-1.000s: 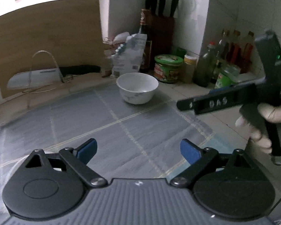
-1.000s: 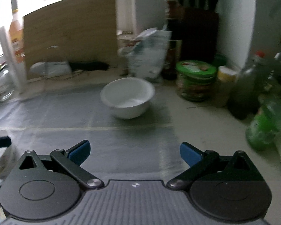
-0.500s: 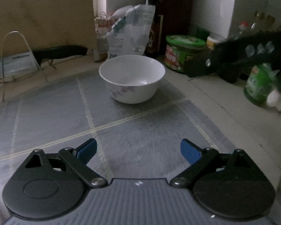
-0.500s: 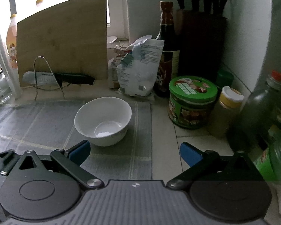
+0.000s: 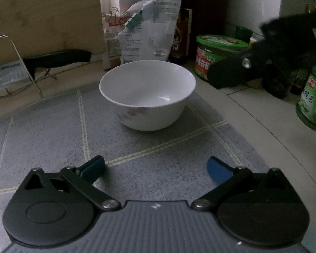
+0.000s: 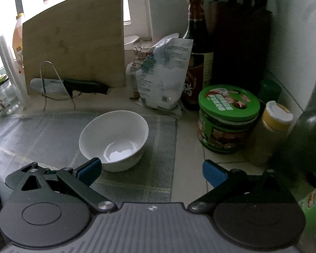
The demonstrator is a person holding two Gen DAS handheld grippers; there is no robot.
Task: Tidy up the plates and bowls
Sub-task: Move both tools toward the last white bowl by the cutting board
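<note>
White bowl (image 5: 147,94) on grey checked mat (image 5: 52,137), tiled counter (image 6: 189,147), cluttered corner

One white bowl (image 6: 113,139), one grey mat (image 6: 52,130), one cutting board (image 6: 73,42), one black-handled knife (image 6: 84,87), one wire rack (image 6: 50,80), two green-lidded tubs (image 6: 227,118) (image 5: 310,99), one sauce bottle (image 6: 197,48), one knife block (image 6: 240,48), two grippers (image 5: 155,168) (image 6: 151,170).

Tiled counter (image 6: 187,151), grey checked mat (image 5: 52,130) on it, white bowl (image 5: 147,93) on mat
</note>
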